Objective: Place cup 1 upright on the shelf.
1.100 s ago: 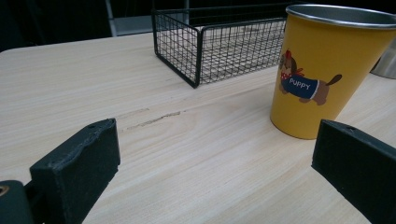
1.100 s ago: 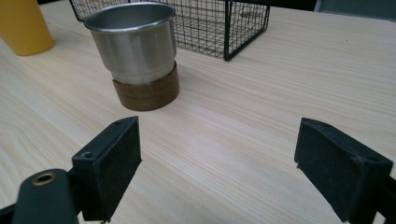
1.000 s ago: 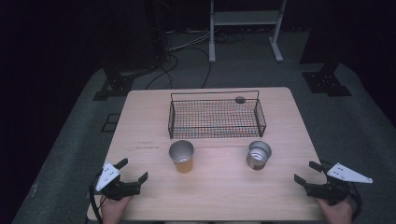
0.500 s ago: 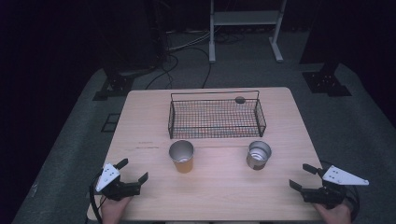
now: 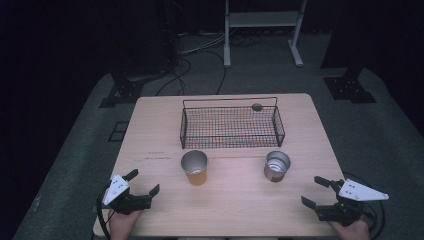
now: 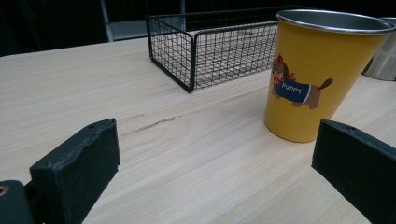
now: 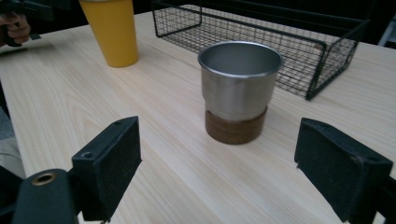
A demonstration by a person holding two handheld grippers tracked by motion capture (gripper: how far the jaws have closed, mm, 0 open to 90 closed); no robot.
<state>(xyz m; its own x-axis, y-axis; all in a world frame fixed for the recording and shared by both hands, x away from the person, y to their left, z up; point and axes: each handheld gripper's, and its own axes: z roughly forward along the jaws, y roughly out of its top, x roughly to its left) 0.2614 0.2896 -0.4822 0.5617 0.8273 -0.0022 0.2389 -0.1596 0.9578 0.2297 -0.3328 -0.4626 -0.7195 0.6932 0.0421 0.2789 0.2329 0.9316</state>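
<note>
high view: two cups stand upright on the wooden surface (image 5: 225, 200) in front of a black wire basket (image 5: 231, 126); the yellow cup (image 5: 194, 167) sits left of centre, the steel cup (image 5: 276, 165) right of centre, well apart from each other.
high view, hands: the left hand-held gripper (image 5: 143, 187) rests at the near left corner, the right hand-held gripper (image 5: 314, 191) at the near right corner, each with its jaws spread and nothing between them.
high view, basket: a small dark round thing (image 5: 257, 106) sits at the far rim, too small to tell what it is.
left gripper view: the yellow cup (image 6: 315, 74), printed with a cartoon dog, stands ahead and toward the right jaw, near but untouched; the basket (image 6: 215, 46) lies beyond it.
left gripper view, jaws: wide apart, bare surface between them.
right gripper view: the steel cup (image 7: 239, 88), with a brown band round its base, stands straight ahead and centred between the spread jaws, its long axis vertical.
right gripper view, background: the yellow cup (image 7: 112, 30) and the person's other hand (image 7: 16, 28) show at the far left.
key relation: each cup lies forward and inward of its own-side hand-held gripper; the right one looks the better lined up, and a level approach across the cup's upright axis seems called for.
</note>
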